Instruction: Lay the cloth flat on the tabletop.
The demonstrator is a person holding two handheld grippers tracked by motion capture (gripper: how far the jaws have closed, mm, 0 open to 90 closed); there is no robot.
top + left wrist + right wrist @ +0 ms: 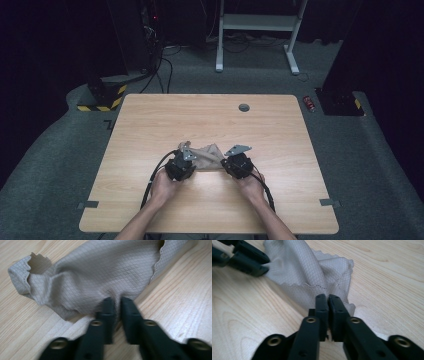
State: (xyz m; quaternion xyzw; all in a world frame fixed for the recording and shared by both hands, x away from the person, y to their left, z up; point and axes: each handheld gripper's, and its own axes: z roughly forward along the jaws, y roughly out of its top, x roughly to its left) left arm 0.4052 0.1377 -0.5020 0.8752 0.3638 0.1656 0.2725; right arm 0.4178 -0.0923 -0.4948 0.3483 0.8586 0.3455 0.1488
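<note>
Both forearms come in low from the near edge of the wooden table (pixel 150 115), hands side by side, grippers pointing away from the person. Left gripper (pixel 118 302): jaws nearly together, pinching the near edge of the beige cloth (pixel 100 272). Right gripper (pixel 327 298): jaws pressed close on the cloth's scalloped hem. Cloth lies crumpled on the table between the two grippers. Beyond the table: a white frame (pixel 257 22), floor cables (pixel 162 70), a yellow-and-black striped base (pixel 100 102). Nothing stands between grippers and cloth.
</note>
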